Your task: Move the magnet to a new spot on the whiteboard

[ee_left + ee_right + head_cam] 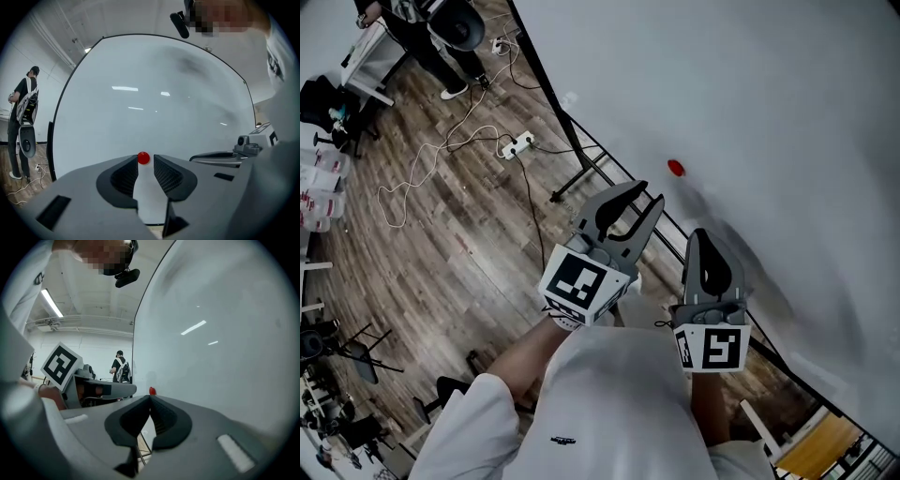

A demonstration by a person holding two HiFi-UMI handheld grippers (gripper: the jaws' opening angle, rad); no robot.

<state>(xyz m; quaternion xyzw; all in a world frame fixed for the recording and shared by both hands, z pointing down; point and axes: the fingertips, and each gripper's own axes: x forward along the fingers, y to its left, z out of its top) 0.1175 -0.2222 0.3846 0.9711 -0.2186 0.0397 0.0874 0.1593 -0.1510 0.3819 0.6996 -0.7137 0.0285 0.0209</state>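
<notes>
Holding nothing in the left gripper: jaws parted, ribbed pads bare, pointed up and to the right along the whiteboard. Dead ahead of those parted jaws, framed in the gap at their tips in the left gripper view, a small red magnet stuck to the white face of the board. Not touching it, though: from the head view, a strip of bare board between the tips and the magnet, up and slightly right of them. Nearer to the left gripper than to the right gripper, clenched shut on nothing and hanging lower and further right, with the magnet only peeking over its closed tips in its own view. No long axis to line up with: a round, glossy, domed button, the same from every side, so seemingly no call for turning the wrist. Judged from this, needs only a short push straight on along the jaws' own line to bring the pads to either side before closing. Likely to skid across the slick board if clipped off-centre.
</notes>
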